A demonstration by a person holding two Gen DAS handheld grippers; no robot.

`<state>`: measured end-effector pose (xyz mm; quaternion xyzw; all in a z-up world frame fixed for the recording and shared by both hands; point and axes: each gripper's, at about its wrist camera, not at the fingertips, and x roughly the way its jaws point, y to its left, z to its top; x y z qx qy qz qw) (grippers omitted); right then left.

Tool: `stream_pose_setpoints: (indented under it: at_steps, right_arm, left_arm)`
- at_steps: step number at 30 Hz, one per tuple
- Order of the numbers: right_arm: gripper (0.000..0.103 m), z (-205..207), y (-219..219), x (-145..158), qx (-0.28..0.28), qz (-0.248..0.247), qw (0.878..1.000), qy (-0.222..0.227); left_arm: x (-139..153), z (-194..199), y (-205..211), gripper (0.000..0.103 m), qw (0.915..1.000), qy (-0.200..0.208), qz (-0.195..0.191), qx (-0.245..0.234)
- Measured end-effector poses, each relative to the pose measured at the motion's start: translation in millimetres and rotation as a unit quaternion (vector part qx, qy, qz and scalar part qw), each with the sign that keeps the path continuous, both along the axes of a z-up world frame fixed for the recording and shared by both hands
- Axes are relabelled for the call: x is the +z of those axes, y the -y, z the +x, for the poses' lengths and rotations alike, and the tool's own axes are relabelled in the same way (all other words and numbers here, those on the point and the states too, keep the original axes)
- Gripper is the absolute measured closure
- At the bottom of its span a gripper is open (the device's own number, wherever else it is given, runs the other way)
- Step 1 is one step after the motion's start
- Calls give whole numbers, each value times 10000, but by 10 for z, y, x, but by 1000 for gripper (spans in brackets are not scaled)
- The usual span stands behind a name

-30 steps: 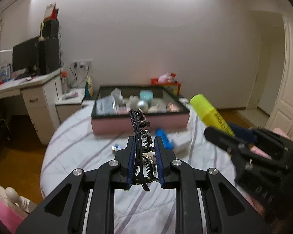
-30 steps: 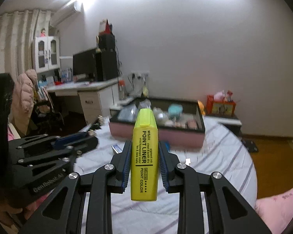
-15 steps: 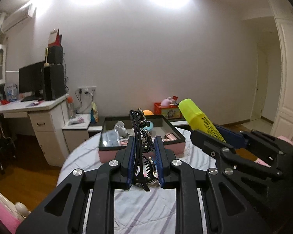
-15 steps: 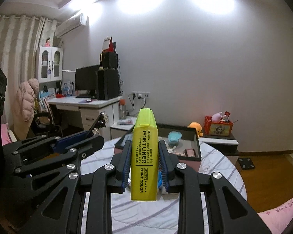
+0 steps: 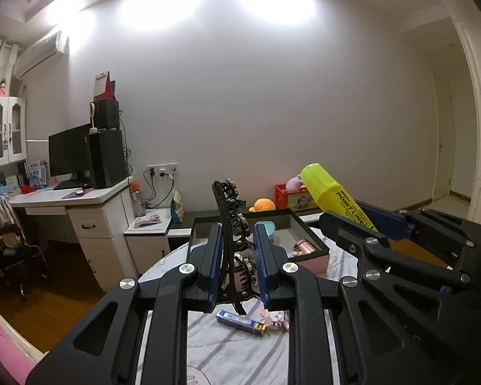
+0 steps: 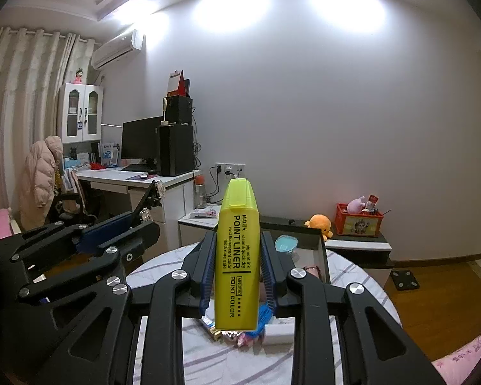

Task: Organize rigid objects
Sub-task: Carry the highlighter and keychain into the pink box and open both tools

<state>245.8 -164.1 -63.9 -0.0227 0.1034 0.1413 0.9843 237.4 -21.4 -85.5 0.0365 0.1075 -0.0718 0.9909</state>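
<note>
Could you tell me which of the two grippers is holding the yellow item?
The right gripper: it clamps the yellow highlighter upright, while the left gripper holds a black hair clip.

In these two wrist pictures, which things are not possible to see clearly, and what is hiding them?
- Tray contents, left wrist view: the hair clip and left gripper cover most of them.
- Small items on the table, right wrist view: hidden behind the yellow highlighter in the right gripper.
- Blue packet, left wrist view: print too small to read.
- Near table edge: cut off by both grippers' bodies.
</note>
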Motion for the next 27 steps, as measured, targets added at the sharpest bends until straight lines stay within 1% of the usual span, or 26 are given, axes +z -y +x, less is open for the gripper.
stream_pose_setpoints:
  at_steps: [3,10,13,16,20,22,26,27]
  right_arm:
    - [76,38,-22,-3,-5,-3,10000,20]
    - [76,327,-7,-26,-29,6,10000,-2]
    - [76,510,-2,-31,-61,-8,10000,-12]
    - [76,728,15,-42,-100,-33,9999,-78]
    - [76,1094,65,-52,-170,-89,9995,-259]
    - [76,1330,90,-96,-185,-138,9988,-427]
    - [76,1770,109,-274,-258,-289,9959,-819]
    - [76,1868,103,-333,-262,-346,9946,-940]
  left_arm:
    - [8,100,4,84,10000,15,36,18]
    - [46,387,86,84,9998,135,107,73]
    - [54,571,133,84,9996,160,203,105]
    - [58,844,168,84,9996,111,265,54]
    - [28,1343,207,84,9994,-166,191,-225]
    - [-17,1573,227,84,9990,-306,212,-267]
    - [-245,2080,263,84,9961,-778,150,-377]
    - [-333,2199,280,84,9952,-891,201,-340]
